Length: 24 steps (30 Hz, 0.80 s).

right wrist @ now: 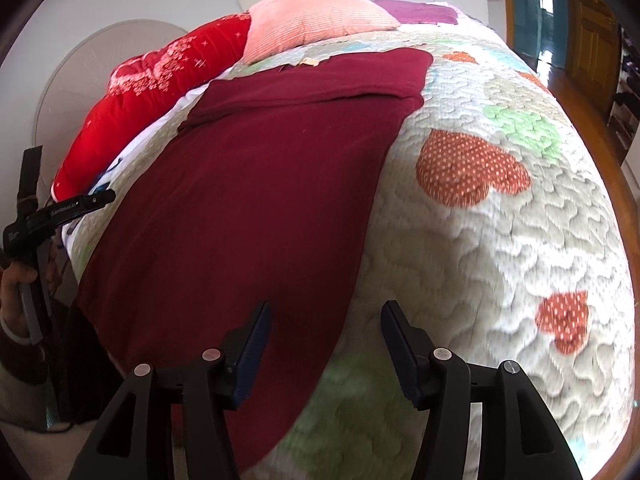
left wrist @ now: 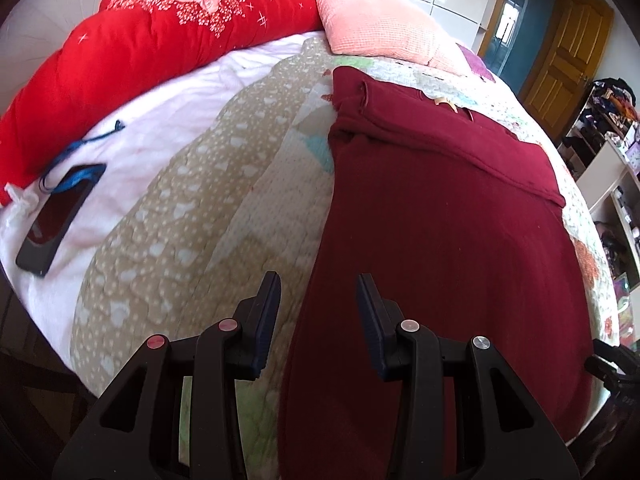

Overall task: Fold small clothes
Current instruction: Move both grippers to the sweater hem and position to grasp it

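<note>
A dark red knit garment (left wrist: 440,216) lies flat along the quilted bed, its far end folded over. It also shows in the right wrist view (right wrist: 248,184). My left gripper (left wrist: 318,280) is open and empty, held just above the garment's near left edge. My right gripper (right wrist: 326,308) is open and empty, held just above the garment's near right edge. The left gripper (right wrist: 80,204) also shows at the left of the right wrist view, held by a hand.
A patchwork quilt (right wrist: 500,220) covers the bed. A red quilted bolster (left wrist: 152,48) and a pink pillow (left wrist: 372,24) lie at the head. A black phone (left wrist: 60,220) with a blue cord lies on the white sheet at left. Shelves (left wrist: 608,152) stand at right.
</note>
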### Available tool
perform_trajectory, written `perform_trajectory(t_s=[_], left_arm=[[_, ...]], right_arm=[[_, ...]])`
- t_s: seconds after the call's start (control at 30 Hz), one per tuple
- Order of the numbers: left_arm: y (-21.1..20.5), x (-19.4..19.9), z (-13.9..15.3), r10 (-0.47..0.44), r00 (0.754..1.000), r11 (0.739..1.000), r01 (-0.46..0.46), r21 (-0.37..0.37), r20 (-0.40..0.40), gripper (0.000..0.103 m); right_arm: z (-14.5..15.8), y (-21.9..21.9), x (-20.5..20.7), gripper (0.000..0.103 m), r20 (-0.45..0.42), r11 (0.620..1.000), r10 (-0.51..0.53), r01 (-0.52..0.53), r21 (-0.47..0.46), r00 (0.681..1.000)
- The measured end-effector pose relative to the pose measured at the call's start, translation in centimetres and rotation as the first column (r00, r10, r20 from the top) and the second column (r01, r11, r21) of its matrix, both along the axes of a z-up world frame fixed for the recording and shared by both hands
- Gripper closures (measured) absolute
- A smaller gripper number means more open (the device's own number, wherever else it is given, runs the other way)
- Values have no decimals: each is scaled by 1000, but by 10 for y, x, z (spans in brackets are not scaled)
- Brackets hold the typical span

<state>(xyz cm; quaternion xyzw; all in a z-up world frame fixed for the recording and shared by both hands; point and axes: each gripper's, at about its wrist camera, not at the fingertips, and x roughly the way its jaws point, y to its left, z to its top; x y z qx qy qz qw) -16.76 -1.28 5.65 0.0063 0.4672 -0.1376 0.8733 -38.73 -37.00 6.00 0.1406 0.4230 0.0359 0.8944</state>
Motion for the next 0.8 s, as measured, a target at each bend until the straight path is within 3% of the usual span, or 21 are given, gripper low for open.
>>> perform_trajectory(t_s=[0.07, 0.2, 0.27, 0.6, 0.8], left_arm=[[8, -5, -1, -5, 1000, 1000, 5, -25, -20, 64], [28, -12, -8, 8, 996, 994, -17, -108, -87, 40], [37, -18, -12, 12, 992, 988, -31, -153, -125, 40], [35, -48, -25, -57, 987, 992, 39, -122, -152, 40], [25, -51, -29, -69, 988, 994, 56, -94, -135, 32]], right_arm=[[-1, 2, -6, 45, -2, 1000, 12, -12, 15, 1000], [-4, 9, -15, 42, -1, 998, 43, -42, 49, 999], [-6, 13, -17, 41, -4, 996, 59, -58, 62, 998], [-12, 26, -30, 37, -4, 981, 145, -143, 130, 989], [-17, 33, -28, 31, 27, 972, 153, -155, 178, 988]])
